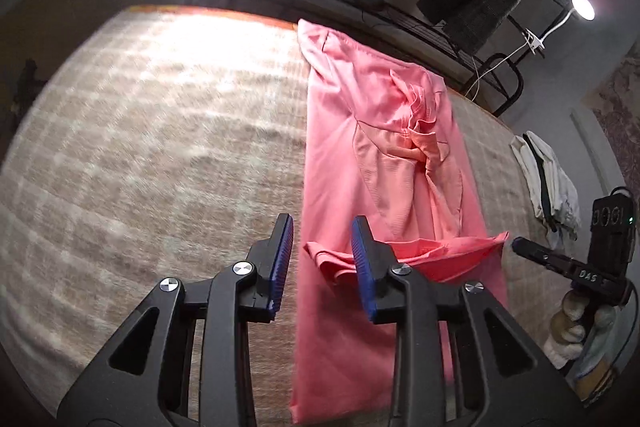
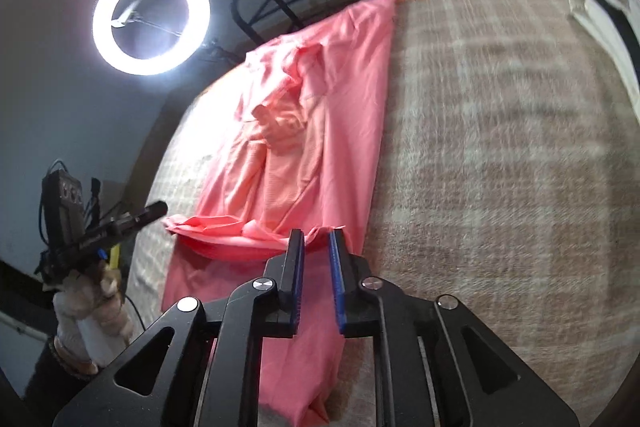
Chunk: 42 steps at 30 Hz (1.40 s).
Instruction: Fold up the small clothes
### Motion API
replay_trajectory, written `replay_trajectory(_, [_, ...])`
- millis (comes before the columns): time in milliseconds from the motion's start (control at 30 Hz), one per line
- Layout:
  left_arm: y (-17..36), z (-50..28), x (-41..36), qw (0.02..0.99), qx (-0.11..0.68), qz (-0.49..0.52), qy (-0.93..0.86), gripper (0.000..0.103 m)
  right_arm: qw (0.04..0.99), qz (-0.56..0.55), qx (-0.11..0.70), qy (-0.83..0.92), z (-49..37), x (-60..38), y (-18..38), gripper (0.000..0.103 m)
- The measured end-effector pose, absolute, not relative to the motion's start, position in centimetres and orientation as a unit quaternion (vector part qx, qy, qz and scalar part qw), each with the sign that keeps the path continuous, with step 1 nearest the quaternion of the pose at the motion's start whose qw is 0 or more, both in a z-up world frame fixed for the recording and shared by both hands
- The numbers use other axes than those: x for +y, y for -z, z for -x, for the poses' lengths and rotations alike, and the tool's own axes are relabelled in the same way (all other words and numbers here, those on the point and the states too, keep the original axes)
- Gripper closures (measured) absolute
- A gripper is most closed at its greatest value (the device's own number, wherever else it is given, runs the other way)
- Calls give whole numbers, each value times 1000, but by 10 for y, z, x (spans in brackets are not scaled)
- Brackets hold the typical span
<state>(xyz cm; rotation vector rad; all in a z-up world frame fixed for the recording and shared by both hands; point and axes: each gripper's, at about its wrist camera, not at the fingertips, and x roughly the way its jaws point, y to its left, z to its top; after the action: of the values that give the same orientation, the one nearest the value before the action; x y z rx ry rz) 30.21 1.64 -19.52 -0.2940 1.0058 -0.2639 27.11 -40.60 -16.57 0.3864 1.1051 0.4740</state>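
Shirt (image 1: 360, 131), pink, lies lengthwise on the bed (image 1: 140, 147), its far end at the bed's far edge, its near hem turned back in a loose fold. Bare cover spreads wide on both sides. Left gripper (image 1: 322, 267) and right gripper (image 2: 318, 279) hang over the fold, fingers apart, gripping nothing.

Your pink garment (image 1: 352, 131) lies on a beige-and-cream checked bed cover (image 1: 160, 131); both black grippers have blue pads (image 1: 280, 259); far right, white cloth (image 1: 548, 179).
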Motion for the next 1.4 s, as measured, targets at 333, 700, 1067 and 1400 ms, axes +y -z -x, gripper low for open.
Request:
replay_trajectory(333, [217,-276,-11,847,492,54,192,74,806,-123,508,-278,-243,-381,156,90])
replay_trajectory(700, [243,-326,-41,872,469,-25,136,74,812,-123,524,-224,-267,-381,188,90])
replay_trajectory(1067, [220,-371,-7,886,445,31,128,74,845,-142,485,-176,-305,-421,172,78])
replay_trajectory(1400, [211,-456,11,887,441,51,126,74,850,-136,472,-189,-383,-416,167,70])
